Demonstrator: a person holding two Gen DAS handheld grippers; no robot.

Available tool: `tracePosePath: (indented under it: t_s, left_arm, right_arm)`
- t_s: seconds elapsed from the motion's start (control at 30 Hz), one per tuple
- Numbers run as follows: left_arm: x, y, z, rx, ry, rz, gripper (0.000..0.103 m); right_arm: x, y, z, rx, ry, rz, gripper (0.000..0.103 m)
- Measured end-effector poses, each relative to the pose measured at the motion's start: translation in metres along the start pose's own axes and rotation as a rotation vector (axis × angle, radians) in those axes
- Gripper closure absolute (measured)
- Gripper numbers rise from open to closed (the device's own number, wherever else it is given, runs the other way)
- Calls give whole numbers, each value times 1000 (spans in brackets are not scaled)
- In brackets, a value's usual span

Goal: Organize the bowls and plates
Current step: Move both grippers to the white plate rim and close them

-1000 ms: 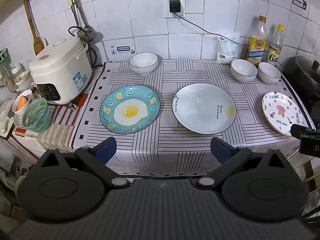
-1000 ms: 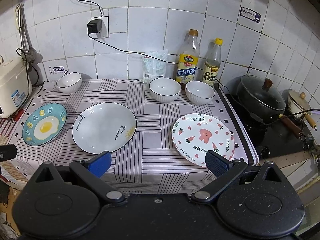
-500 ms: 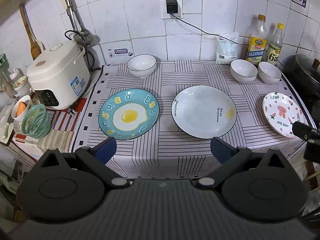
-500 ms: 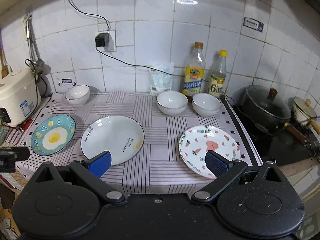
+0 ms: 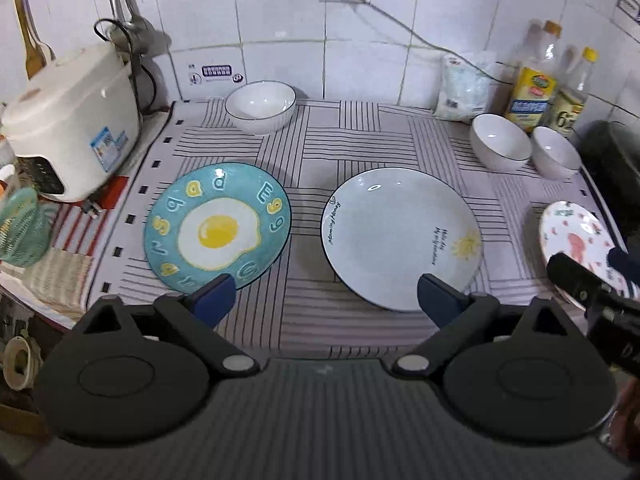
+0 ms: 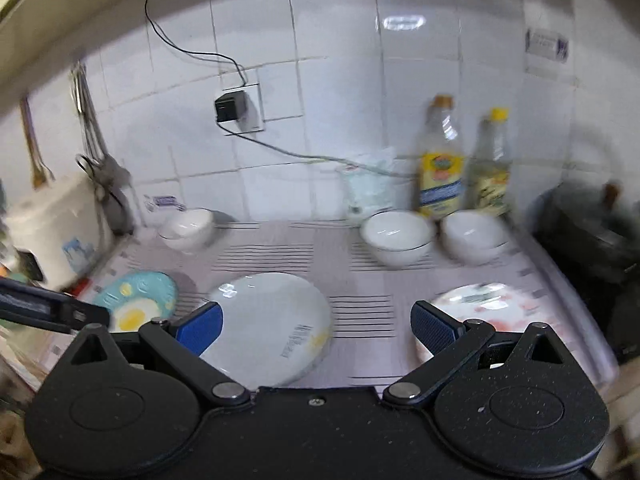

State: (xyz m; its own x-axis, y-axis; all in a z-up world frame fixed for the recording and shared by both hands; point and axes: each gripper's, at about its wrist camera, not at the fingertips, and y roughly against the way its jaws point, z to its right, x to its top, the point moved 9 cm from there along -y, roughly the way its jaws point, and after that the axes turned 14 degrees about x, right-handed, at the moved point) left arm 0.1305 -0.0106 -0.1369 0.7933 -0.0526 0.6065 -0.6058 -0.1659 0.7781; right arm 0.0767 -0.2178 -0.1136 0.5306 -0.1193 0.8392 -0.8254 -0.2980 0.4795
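While both grippers (image 5: 324,300) (image 6: 316,326) gape empty, the left just narrowing, the white plate (image 5: 400,236) lies just ahead.

We see the left view fairly sharp, evenly lit from above, with glare on the white plate (image 5: 400,236). The right view is motion-blurred throughout; a lamp reflection glares on the wall tiles (image 6: 403,22). Fisheye bending curves both edges.

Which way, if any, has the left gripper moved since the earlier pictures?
Yes. The left gripper has moved in toward the counter: its fingers now overlap the egg plate, having just closed slightly with nothing between them.
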Motion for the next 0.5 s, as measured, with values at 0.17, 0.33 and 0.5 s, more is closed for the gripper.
tracePosePath:
  t_s: [0.17,0.33,0.5]
  left_arm:
    - [0,-52,12,13,34,-21,14]
    - [-11,-96,20,-18,73,-99,20]
    - [-26,-122,28,-24,69,-167,35]
  right_arm:
    - [-18,-47,31,73,-188,17,17]
    - [-38,-87,39,121,-197,-12,26]
    - [-56,-111,46,136,-158,-38,38]
